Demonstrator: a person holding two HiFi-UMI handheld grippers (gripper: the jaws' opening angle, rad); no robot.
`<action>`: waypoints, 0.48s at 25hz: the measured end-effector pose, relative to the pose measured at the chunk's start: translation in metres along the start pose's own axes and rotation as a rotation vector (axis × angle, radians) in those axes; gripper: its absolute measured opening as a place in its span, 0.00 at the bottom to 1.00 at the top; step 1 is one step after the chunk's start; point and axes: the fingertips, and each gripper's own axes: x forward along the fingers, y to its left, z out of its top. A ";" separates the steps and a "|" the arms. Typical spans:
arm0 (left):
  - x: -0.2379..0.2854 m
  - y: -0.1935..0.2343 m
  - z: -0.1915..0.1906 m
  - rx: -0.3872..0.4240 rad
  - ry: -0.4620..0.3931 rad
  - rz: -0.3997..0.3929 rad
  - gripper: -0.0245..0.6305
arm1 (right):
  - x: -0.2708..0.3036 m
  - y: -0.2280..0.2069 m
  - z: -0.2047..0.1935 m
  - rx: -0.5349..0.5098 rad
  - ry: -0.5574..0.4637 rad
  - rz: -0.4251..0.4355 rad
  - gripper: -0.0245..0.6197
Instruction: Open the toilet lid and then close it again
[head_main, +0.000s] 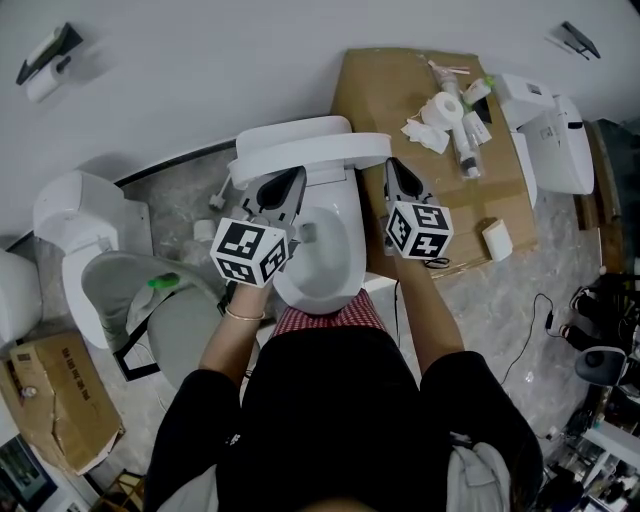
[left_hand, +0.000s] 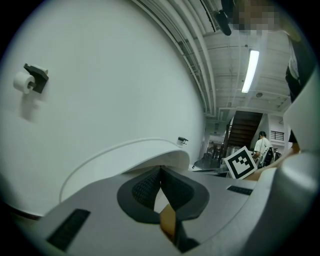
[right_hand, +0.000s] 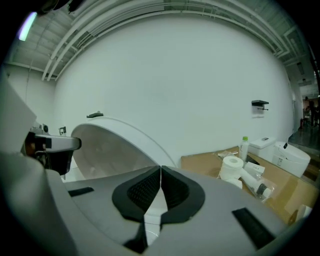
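The white toilet lid (head_main: 310, 150) stands raised over the open bowl (head_main: 335, 255) in the head view. My left gripper (head_main: 292, 180) is just below the lid's front edge on the left side, its dark pads closed together with nothing between them. In the left gripper view the lid's curved rim (left_hand: 135, 155) lies just beyond the touching tips of the left gripper (left_hand: 160, 170). My right gripper (head_main: 394, 168) is at the lid's right end, shut and empty. The right gripper view shows the lid's hollow underside (right_hand: 112, 145) to the left of the right gripper (right_hand: 160, 168).
A cardboard sheet (head_main: 400, 90) right of the toilet carries a toilet roll (head_main: 447, 105) and bottles. Another white toilet (head_main: 545, 140) stands further right, and one with an open lid (head_main: 95, 240) at the left. A cardboard box (head_main: 60, 400) sits at the lower left. Cables lie at the right.
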 end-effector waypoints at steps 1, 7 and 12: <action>-0.001 0.000 0.000 -0.001 -0.002 -0.001 0.04 | -0.003 0.003 0.004 0.011 -0.017 0.009 0.07; -0.005 -0.003 -0.003 0.000 -0.004 -0.012 0.04 | -0.023 0.034 0.030 0.044 -0.104 0.090 0.07; -0.006 -0.004 -0.008 -0.014 -0.004 -0.019 0.04 | -0.035 0.055 0.043 0.106 -0.143 0.152 0.07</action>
